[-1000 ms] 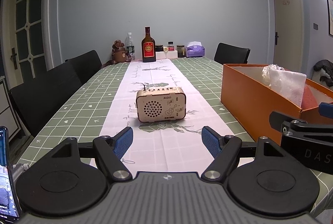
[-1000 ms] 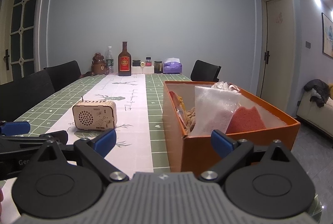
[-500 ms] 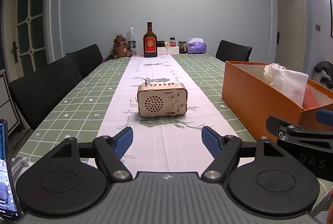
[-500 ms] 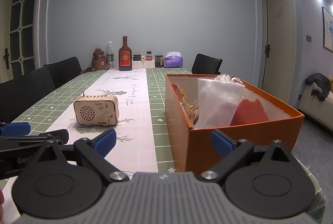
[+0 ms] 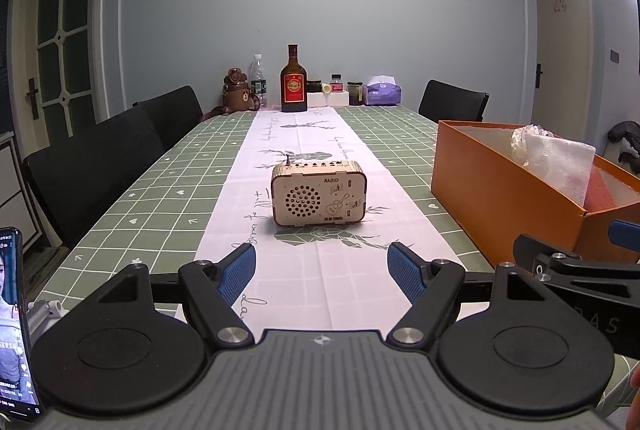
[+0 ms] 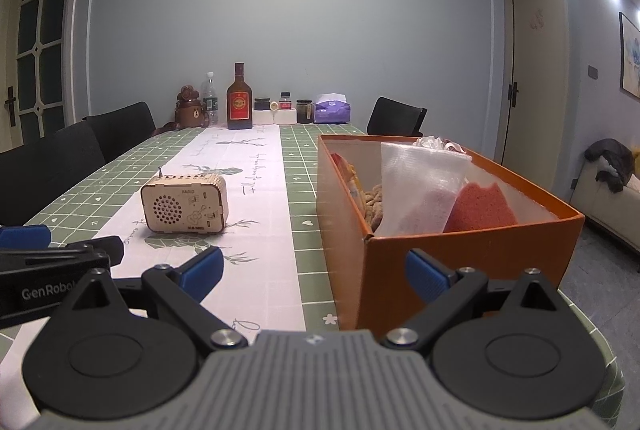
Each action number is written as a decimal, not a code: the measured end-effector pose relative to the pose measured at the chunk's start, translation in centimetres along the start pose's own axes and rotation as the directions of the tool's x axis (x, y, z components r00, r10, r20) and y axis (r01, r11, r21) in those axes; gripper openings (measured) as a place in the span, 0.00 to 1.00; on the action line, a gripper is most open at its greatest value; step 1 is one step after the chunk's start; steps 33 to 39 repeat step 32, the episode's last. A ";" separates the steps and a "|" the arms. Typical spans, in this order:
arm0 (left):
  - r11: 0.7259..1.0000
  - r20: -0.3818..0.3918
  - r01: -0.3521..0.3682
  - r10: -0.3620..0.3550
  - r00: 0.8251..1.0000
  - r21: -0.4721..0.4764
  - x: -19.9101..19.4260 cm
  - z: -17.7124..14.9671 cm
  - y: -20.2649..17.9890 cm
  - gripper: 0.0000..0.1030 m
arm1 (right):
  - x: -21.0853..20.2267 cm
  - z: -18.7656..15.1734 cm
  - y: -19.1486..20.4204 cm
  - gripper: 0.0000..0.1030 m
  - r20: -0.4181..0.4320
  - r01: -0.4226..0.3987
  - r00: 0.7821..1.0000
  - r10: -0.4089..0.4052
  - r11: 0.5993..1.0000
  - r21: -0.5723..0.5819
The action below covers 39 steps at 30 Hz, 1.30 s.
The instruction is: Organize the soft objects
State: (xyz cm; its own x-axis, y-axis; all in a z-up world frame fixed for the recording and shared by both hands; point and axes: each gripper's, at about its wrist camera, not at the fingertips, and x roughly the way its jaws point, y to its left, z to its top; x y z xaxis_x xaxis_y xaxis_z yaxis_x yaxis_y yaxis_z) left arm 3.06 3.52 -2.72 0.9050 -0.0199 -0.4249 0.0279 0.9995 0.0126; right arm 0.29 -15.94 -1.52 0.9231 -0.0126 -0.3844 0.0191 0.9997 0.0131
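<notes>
An orange box (image 6: 460, 254) stands on the table's right side; it also shows in the left wrist view (image 5: 504, 186). In it are a red sponge (image 6: 482, 208), a clear bubble-wrap bag (image 6: 420, 182), crumpled plastic (image 6: 434, 143) and a brown knitted thing (image 6: 374, 204). My right gripper (image 6: 314, 272) is open and empty, low before the box's near end. My left gripper (image 5: 322, 272) is open and empty above the white runner, left of the box.
A small wooden radio (image 5: 318, 194) stands on the runner ahead of the left gripper. Bottles, jars, a tissue pack (image 5: 382, 94) and a bear flask (image 5: 236, 92) line the far end. Black chairs (image 5: 96, 170) flank the table. A phone (image 5: 14, 322) stands at the left.
Both grippers have pulled back slightly and tilted, so the radio and box sit a little lower and farther in view. Both jaws stay open and empty.
</notes>
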 end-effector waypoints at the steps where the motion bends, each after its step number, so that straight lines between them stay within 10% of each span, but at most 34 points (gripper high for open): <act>1: 1.000 0.001 -0.001 0.001 1.000 0.000 0.0 -0.1 0.1 0.86 | 0.0 0.0 0.1 0.93 0.000 0.000 1.000 0.000 1.000 -0.003; 39: 1.000 -0.006 0.001 -0.001 1.000 0.005 -0.1 -0.5 0.2 0.85 | 0.1 -0.5 0.8 0.94 -0.018 -0.004 1.000 0.004 1.000 -0.023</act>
